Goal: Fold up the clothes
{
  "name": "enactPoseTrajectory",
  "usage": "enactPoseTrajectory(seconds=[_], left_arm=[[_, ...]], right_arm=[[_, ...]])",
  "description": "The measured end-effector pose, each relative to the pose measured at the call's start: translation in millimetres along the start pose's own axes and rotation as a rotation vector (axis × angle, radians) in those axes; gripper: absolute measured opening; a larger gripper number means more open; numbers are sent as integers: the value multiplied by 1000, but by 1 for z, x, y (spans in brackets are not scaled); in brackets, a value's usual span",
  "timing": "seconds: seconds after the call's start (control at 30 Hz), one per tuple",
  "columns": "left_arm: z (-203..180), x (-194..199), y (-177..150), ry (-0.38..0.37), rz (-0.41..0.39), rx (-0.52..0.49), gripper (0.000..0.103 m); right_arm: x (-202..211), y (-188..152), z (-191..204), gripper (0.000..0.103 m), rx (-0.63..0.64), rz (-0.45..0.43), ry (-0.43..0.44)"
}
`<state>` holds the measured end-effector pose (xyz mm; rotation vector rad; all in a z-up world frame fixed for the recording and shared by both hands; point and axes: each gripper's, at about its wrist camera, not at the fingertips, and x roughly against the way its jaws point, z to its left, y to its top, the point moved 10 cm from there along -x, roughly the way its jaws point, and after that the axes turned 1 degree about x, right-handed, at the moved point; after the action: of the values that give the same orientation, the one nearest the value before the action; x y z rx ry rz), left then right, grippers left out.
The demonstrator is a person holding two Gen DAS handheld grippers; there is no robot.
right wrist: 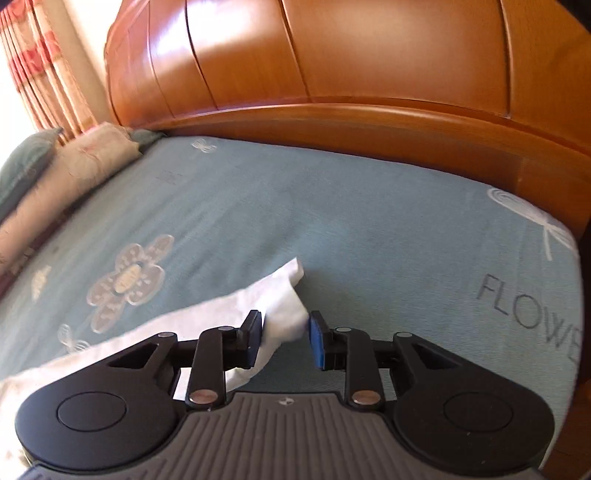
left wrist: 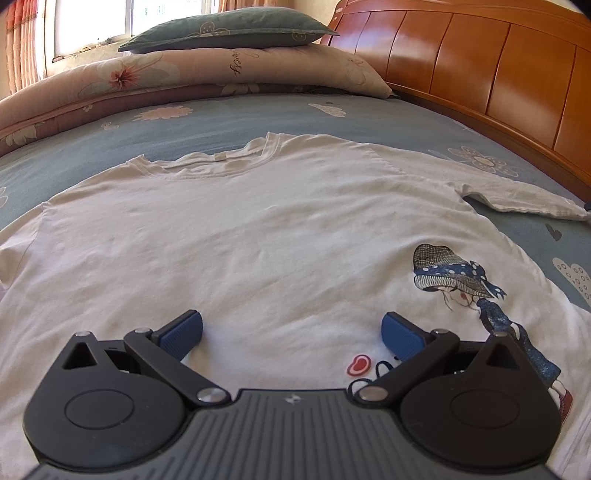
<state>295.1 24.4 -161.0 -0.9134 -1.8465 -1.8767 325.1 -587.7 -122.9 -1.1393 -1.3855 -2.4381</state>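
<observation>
we see the white t-shirt point(left wrist: 258, 229) spread flat on the blue floral bedsheet point(left wrist: 229, 118), filling the centre of the left wrist frame. the left gripper point(left wrist: 291, 334) hovers over its lower part, jaws wide apart, holding nothing. in the lower centre of the right wrist frame, the right gripper point(right wrist: 286, 339) has its jaws partly parted around the sleeve end point(right wrist: 284, 295); we cannot tell whether they grip it.

We list: white T-shirt point(left wrist: 258, 229) printed with a girl in a blue polka-dot hat point(left wrist: 454, 273); blue-grey bedsheet point(right wrist: 332, 206) with pale flowers; orange-brown wooden headboard point(right wrist: 332, 55); dark green pillow point(left wrist: 229, 31); pink floral quilt point(left wrist: 147, 77); blue gripper pads point(left wrist: 183, 334).
</observation>
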Motion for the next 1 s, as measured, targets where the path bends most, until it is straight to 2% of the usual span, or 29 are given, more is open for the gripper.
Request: enactPoseTrajectory(seconds=[0.1,0.17,0.23,0.27,0.43,0.47,0.53,0.57,0.63,0.67,0.7,0.73,0.87,0.93,1.0], left_arm=[[0,1,0,0,2,0,102],[0,1,0,1,1,-1,102],[0,1,0,0,2,0,102],[0,1,0,1,1,-1,102],[0,1,-1,1,-1,-3,102],[0,0,-1,1,-1,-2,102],[0,0,-1,0,-1,-3,102],[1,0,-1,-1,-2,-4,102],[1,0,-1,-3,-3,-4,102],[1,0,-1,-3,-3,-5,102],[1,0,-1,-3,-3,-5,102],[1,0,-1,-3,-3,-5,102],[0,0,-1,-2,-3,-3,102],[0,0,-1,0,-2,-2,102],[0,0,-1,1,0,-1,102]], right_arm=[[3,-5,-10,33,41,3,-107],[8,-4,12,38,70,-9,-39],[10,-8,50,48,143,-4,57],[12,-10,69,49,180,-1,105],[0,-54,173,53,370,121,280],[-7,-68,191,53,409,156,274],[-25,-91,211,53,488,205,203],[-31,-96,215,53,521,189,172],[-42,-106,221,60,586,146,113],[-47,-102,217,64,571,136,109],[-51,-96,213,72,550,127,108],[-55,-91,209,74,529,118,108],[-63,-65,189,74,442,126,43],[-56,-57,192,74,368,134,82],[-44,-62,212,74,367,150,166]])
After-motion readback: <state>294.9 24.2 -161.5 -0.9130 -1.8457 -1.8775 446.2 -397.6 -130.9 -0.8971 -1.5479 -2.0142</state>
